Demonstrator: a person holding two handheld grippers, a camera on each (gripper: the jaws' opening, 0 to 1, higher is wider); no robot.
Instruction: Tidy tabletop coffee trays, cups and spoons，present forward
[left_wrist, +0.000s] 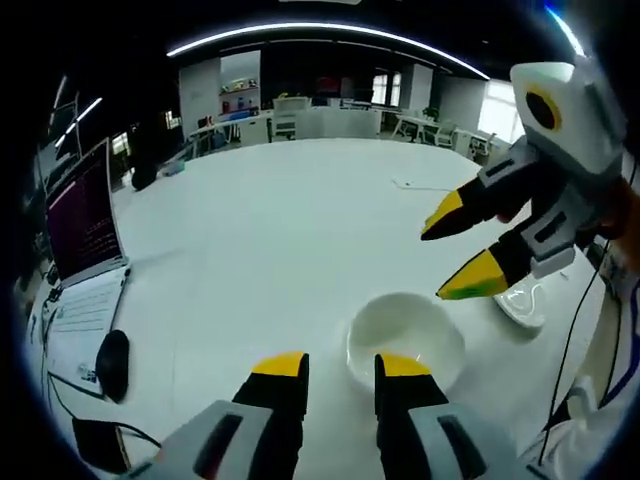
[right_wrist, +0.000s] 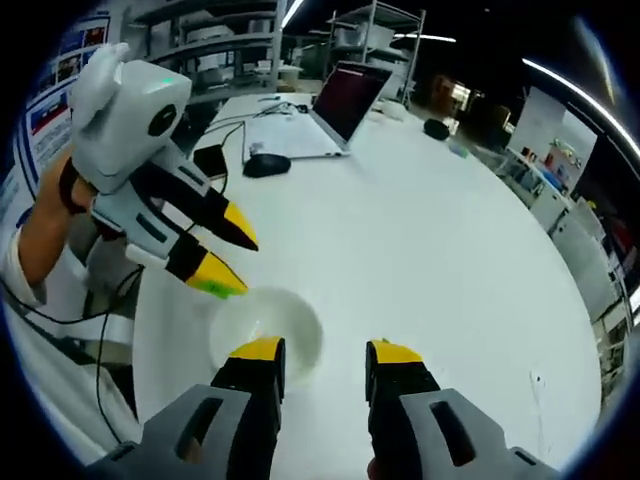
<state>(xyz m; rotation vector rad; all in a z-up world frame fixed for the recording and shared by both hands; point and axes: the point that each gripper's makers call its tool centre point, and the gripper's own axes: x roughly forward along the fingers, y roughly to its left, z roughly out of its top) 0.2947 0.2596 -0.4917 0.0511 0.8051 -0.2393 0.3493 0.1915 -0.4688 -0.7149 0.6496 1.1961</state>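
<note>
Near the table edge closest to the person, both grippers, left and right, hover jaws-apart over the saucer; open white surface stretches beyond.

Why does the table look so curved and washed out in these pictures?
Left gripper view: the fisheye lens bows the white table into a dome, and the ceiling light strip into an arc; the bowl nearly melts into the bright top. Right gripper view: the same bending, the bowl pale and soft-edged, the laptop dim behind.

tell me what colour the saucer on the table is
White, a plain saucer; the left gripper view shows it best.
</note>
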